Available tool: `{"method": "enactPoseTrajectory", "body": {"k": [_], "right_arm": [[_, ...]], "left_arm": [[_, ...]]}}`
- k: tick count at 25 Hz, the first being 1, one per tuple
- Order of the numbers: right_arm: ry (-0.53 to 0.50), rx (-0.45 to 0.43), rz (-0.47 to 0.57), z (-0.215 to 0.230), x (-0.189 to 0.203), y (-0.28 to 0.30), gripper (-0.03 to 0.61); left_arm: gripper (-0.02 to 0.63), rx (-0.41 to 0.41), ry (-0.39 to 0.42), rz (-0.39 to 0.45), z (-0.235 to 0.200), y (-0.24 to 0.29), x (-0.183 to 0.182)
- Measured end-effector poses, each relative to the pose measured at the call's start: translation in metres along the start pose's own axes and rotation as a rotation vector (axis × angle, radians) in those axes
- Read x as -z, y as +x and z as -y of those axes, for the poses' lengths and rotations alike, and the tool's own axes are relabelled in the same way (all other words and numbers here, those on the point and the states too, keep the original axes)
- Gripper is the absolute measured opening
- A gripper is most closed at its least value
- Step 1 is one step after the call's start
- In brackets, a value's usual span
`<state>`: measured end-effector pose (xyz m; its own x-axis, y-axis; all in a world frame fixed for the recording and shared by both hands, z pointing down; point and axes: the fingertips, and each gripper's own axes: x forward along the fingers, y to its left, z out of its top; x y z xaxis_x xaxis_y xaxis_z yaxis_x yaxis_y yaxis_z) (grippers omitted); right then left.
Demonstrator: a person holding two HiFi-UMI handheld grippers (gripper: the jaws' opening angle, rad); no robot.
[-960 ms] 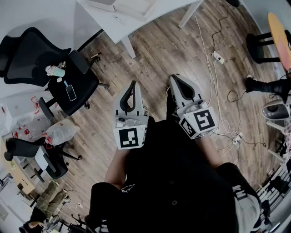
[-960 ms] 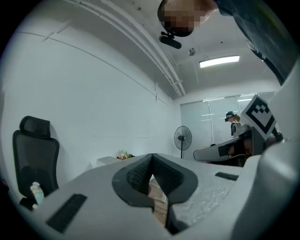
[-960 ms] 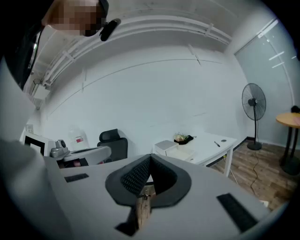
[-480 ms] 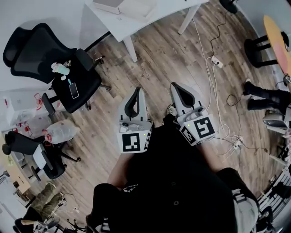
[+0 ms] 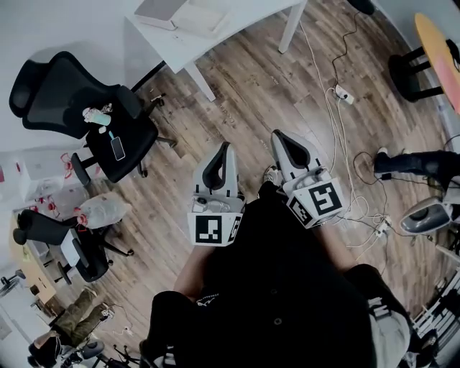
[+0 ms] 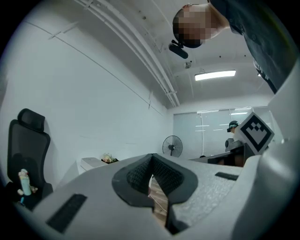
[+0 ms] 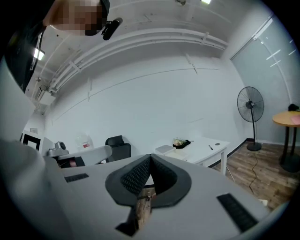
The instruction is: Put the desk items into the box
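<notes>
I am standing over a wooden floor, away from the white desk (image 5: 215, 36). A flat grey box (image 5: 158, 8) and a white tray (image 5: 205, 18) lie on the desk at the top of the head view. My left gripper (image 5: 228, 147) and right gripper (image 5: 277, 135) are held close to my body, pointing toward the desk. On both, the jaws are shut with nothing between them. In the right gripper view the gripper (image 7: 150, 158) points at the desk (image 7: 208, 149), which carries a grey flat item (image 7: 165, 149) and a dark bundle (image 7: 182, 143). The left gripper (image 6: 151, 157) faces a white wall.
A black office chair (image 5: 86, 118) with a phone and a bottle on its seat stands left of me. Cables and a power strip (image 5: 343, 93) trail across the floor on the right. Another person's dark shoes (image 5: 406, 164) and a round orange table (image 5: 440, 50) are at the right. A standing fan (image 7: 250, 105) is beyond the desk.
Both grippers have drifted slightly right and down in the head view, still shut. The shoes at the right have shifted lower in the view.
</notes>
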<state>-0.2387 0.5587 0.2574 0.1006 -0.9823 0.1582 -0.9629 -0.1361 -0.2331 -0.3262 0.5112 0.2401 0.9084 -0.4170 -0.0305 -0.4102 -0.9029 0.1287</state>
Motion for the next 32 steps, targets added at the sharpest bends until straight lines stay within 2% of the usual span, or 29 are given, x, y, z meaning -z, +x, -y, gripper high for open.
{"method": "enactPoseTrajectory", "body": {"k": [4, 9, 16, 22, 32], "right_arm": [[0.004, -0.027, 0.016, 0.023, -0.01, -0.011, -0.002], [-0.036, -0.022, 0.023, 0.058, -0.014, -0.028, -0.002], [-0.044, -0.008, 0.017, 0.086, -0.017, -0.032, -0.002], [-0.05, 0.007, 0.032, 0.107, -0.021, -0.005, -0.002], [-0.07, 0.155, 0.01, 0.169, -0.041, 0.08, -0.002]], "left_arm": [[0.008, -0.007, 0.031, 0.023, 0.025, 0.018, -0.005], [0.008, -0.06, 0.076, 0.055, 0.047, 0.037, -0.001], [0.008, -0.109, 0.053, 0.05, 0.054, 0.058, 0.003], [0.008, -0.101, 0.062, 0.023, 0.042, 0.094, 0.017], [0.008, -0.029, 0.015, -0.009, -0.016, 0.203, 0.025]]}}
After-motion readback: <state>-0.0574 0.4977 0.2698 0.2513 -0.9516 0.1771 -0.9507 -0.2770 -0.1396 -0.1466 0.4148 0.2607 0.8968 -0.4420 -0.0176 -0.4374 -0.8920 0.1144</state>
